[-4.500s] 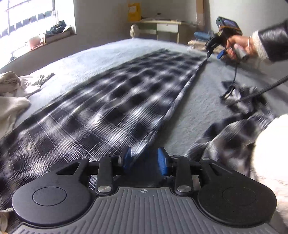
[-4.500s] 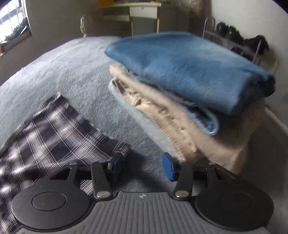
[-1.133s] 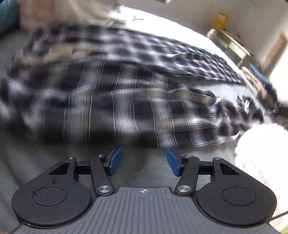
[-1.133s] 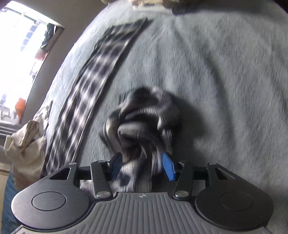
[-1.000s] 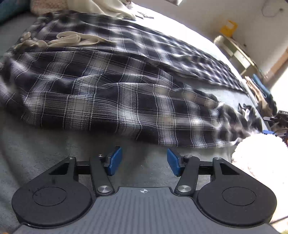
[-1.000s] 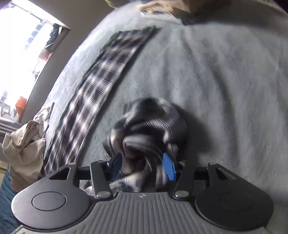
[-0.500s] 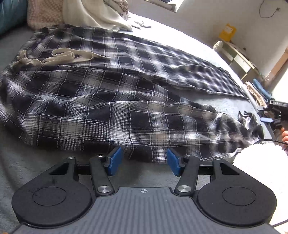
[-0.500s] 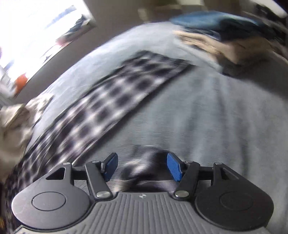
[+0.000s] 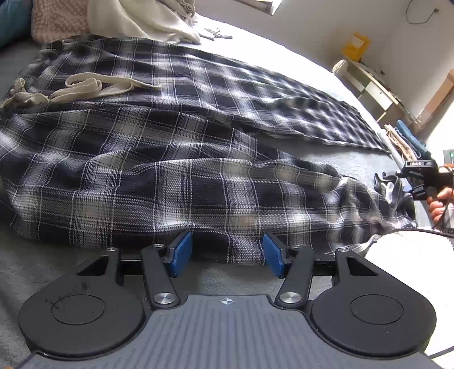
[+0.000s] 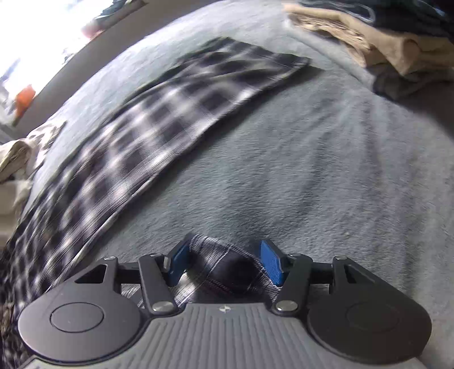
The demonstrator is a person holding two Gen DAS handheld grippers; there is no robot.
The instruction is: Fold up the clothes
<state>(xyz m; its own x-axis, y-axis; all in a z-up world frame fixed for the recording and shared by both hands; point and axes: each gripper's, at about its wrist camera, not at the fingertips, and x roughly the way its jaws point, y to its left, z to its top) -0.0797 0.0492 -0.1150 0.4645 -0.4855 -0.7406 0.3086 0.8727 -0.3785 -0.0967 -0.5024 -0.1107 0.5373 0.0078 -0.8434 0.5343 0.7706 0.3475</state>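
Dark plaid trousers (image 9: 198, 176) with a beige drawstring (image 9: 85, 88) lie on the grey bed cover (image 9: 42, 264). One leg is stretched flat and the nearer leg is rumpled. My left gripper (image 9: 227, 255) is open, and the near edge of the rumpled leg lies loose between its blue pads. At the far end of that leg a hand (image 9: 438, 201) holds the other tool. In the right wrist view my right gripper (image 10: 224, 261) is closing, with a bunched end of plaid cloth (image 10: 227, 269) filling the gap and touching both pads. The flat leg (image 10: 170, 119) runs off to the left.
A stack of folded clothes (image 10: 383, 37) sits at the back right of the bed cover (image 10: 312, 170). Cream garments (image 9: 136, 20) are heaped past the waistband. A white fluffy sleeve (image 9: 411, 255) is close at the right. A desk (image 9: 374, 82) stands beyond the bed.
The right wrist view has swung round and the plaid bunch now sits lower between its fingers. The left gripper has crept up to the hem of the rumpled leg.
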